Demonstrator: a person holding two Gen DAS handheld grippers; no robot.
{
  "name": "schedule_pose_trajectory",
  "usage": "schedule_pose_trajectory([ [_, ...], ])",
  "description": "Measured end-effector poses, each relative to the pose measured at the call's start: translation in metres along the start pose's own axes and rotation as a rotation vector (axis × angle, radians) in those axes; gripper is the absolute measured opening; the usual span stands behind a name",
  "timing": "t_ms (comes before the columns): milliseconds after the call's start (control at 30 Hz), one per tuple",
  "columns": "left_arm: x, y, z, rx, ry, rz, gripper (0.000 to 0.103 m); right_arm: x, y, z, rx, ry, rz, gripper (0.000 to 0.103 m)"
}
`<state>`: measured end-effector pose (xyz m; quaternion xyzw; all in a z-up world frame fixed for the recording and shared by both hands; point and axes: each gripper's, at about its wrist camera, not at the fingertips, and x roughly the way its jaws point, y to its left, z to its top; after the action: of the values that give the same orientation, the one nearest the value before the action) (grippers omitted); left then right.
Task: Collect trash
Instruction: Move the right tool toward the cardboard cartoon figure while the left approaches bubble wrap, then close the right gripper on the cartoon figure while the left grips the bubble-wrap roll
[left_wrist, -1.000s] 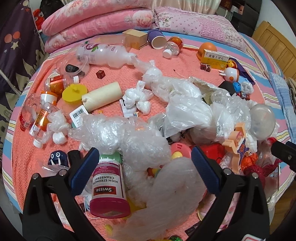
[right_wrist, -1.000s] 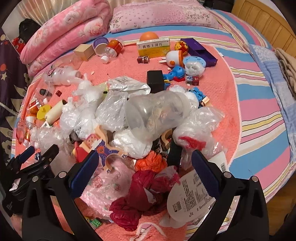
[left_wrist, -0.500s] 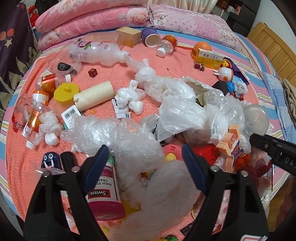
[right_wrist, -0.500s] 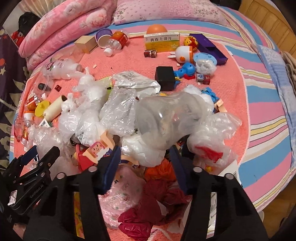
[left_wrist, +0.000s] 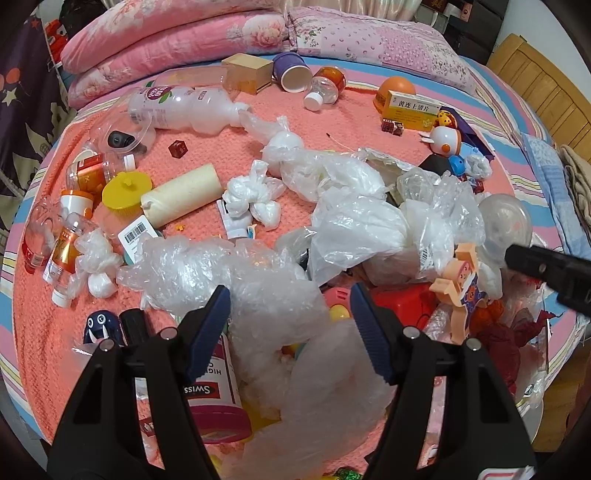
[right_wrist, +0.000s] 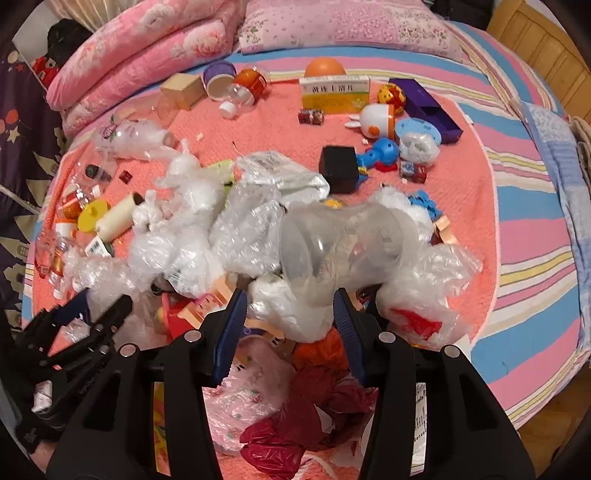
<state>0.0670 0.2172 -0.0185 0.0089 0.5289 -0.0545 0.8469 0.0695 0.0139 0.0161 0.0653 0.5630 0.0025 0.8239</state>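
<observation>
Plastic bags (left_wrist: 280, 295) — both grippers have narrowed around them.

A home bedroom is shown. A bed w/ a coral knitted blanket (right_wrist: 461, 206) over a striped sheet (right_wrist: 532, 236) is seen, and folded pink floral quilts (left_wrist: 166, 44) plus a pink patchwork pillow (left_wrist: 369, 37) are laid at the head. A wooden bed frame (left_wrist: 543, 92) is seen at the right edge. Household clutter, e.g. plastic bags (left_wrist: 354, 229), toys and a medicine box (right_wrist: 334, 94), is spread on the blanket.
</observation>
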Motion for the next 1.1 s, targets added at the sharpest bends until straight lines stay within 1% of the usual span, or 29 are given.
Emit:
schedule_pose_trajectory([
  [67,-0.002,-0.001,0.001,0.004,-0.006,-0.002,0.064,-0.008,-0.001,0.005,-0.001,-0.024,0.007,0.049],
  [167,-0.003,-0.001,0.001,0.002,-0.006,-0.008,0.064,-0.01,-0.005,0.009,-0.001,-0.03,-0.033,0.049],
  [333,-0.002,-0.006,0.001,0.018,-0.007,-0.006,0.064,-0.005,-0.019,0.004,0.021,0.001,-0.039,0.049],
  [400,-0.001,-0.008,0.001,0.022,-0.003,-0.01,0.064,-0.004,-0.019,-0.002,0.019,0.016,-0.021,0.049],
  [433,-0.001,-0.009,0.0,0.025,-0.003,-0.013,0.064,-0.004,-0.017,-0.005,0.009,0.022,-0.004,0.049],
  [533,-0.003,-0.012,-0.001,0.033,-0.01,-0.017,0.064,-0.004,-0.007,-0.013,-0.017,0.027,0.007,0.049],
  [600,-0.005,-0.01,-0.002,0.037,-0.012,-0.019,0.064,0.001,0.005,-0.019,-0.053,0.05,0.028,0.049],
  [767,-0.009,0.007,-0.006,0.011,-0.006,-0.012,0.064,0.016,0.028,-0.028,-0.105,0.083,0.042,0.049],
  [933,-0.011,0.021,-0.012,0.005,0.002,0.002,0.064,0.027,0.044,-0.032,-0.153,0.093,0.024,0.049],
  [1033,-0.009,0.028,-0.018,-0.005,0.019,-0.019,0.064,0.032,0.049,-0.032,-0.177,0.093,0.022,0.049],
  [1100,-0.008,0.031,-0.023,0.002,0.028,-0.019,0.064,0.034,0.05,-0.031,-0.195,0.088,0.013,0.049],
])
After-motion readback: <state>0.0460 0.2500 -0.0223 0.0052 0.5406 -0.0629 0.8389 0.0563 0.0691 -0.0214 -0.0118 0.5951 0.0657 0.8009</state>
